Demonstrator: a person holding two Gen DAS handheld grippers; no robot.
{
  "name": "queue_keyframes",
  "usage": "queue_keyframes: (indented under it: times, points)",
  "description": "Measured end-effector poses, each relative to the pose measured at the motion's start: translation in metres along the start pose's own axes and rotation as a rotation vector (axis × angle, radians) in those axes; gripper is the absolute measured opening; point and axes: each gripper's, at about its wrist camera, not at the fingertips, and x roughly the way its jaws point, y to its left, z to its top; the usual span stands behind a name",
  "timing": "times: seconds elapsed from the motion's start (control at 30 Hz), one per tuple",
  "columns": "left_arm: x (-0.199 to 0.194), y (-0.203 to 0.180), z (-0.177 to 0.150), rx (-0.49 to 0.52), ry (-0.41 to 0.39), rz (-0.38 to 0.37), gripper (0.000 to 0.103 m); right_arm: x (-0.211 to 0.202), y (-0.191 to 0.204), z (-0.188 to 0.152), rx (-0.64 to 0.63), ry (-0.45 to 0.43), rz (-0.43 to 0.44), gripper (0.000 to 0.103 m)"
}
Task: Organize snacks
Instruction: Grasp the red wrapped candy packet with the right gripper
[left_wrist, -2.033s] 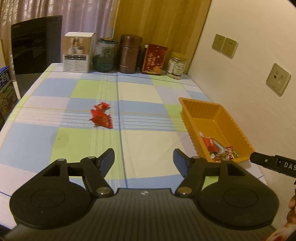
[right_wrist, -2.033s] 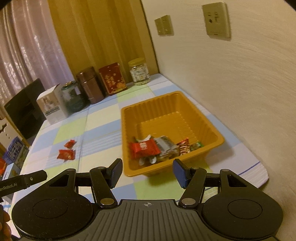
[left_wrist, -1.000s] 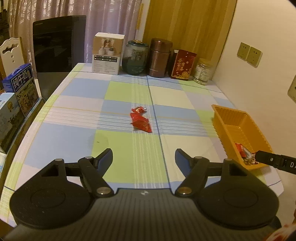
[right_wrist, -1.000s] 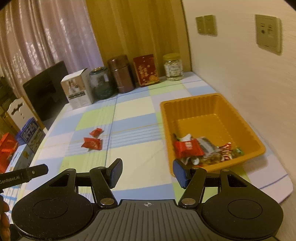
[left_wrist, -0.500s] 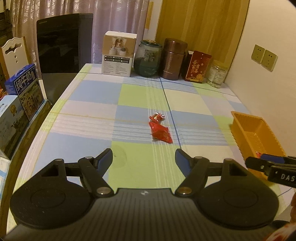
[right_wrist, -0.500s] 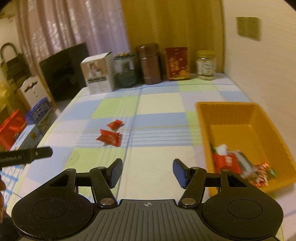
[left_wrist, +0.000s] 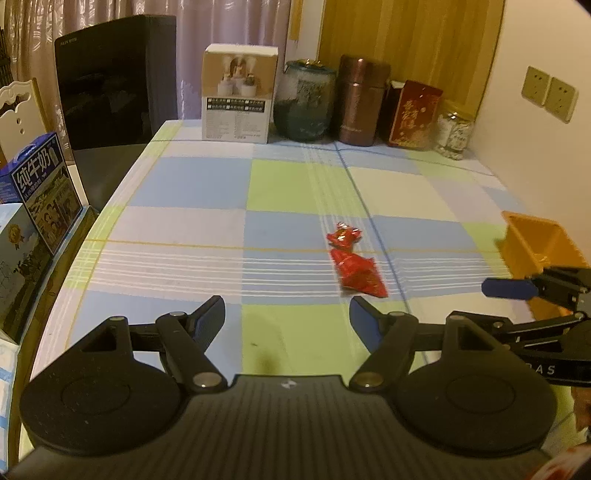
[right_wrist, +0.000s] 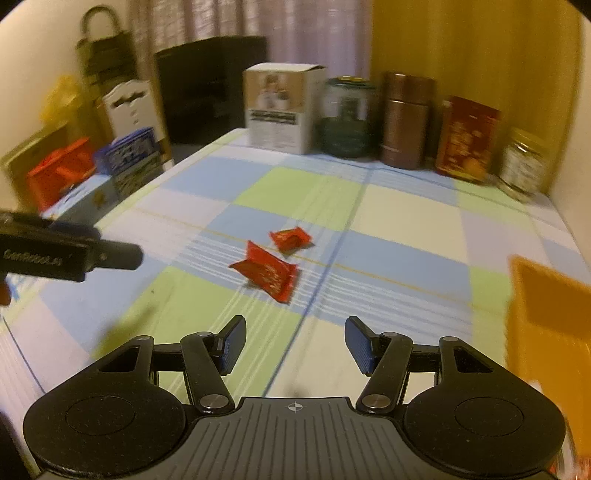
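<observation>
Two red snack packets lie in the middle of the checked tablecloth: a larger one (left_wrist: 357, 274) (right_wrist: 266, 272) and a smaller one (left_wrist: 344, 236) (right_wrist: 291, 238) just beyond it. The orange tray (left_wrist: 539, 243) (right_wrist: 546, 317) stands at the table's right edge; its contents are out of view. My left gripper (left_wrist: 287, 318) hangs open and empty over the near table, short of the larger packet. My right gripper (right_wrist: 294, 343) is open and empty too, with both packets ahead and slightly left. In the left wrist view one blue pad of the right gripper's fingers (left_wrist: 509, 288) shows at right.
Along the far edge stand a white box (left_wrist: 239, 94), a glass jar (left_wrist: 304, 101), a brown canister (left_wrist: 360, 99), a red tin (left_wrist: 413, 114) and a small jar (left_wrist: 452, 134). Milk cartons (left_wrist: 44, 192) and a dark chair (left_wrist: 114, 77) stand to the left. The wall is to the right.
Both grippers have swung left, away from the orange tray and toward the two red packets, and come lower. The tray has slid to each view's right edge. Both grippers kept their opening.
</observation>
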Motion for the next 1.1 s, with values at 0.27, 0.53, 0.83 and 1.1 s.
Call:
queue_keyframes:
  times: [0.27, 0.53, 0.83, 1.1]
  points:
    - [0.035, 0.013, -0.007, -0.023, -0.010, 0.015, 0.071, 0.053, -0.002, 0.012, -0.138, 0.006, 0.051, 0.060]
    - [0.056, 0.024, -0.008, -0.067, -0.003, -0.019, 0.071, 0.094, 0.007, 0.023, -0.348, 0.015, 0.052, 0.060]
    - [0.060, 0.034, -0.013, -0.122, 0.013, -0.038, 0.071, 0.131, 0.008, 0.032, -0.423, 0.046, 0.113, 0.042]
    - [0.065, 0.030, -0.013, -0.081, 0.025, -0.040, 0.071, 0.118, -0.002, 0.035, -0.186, 0.064, 0.087, 0.024]
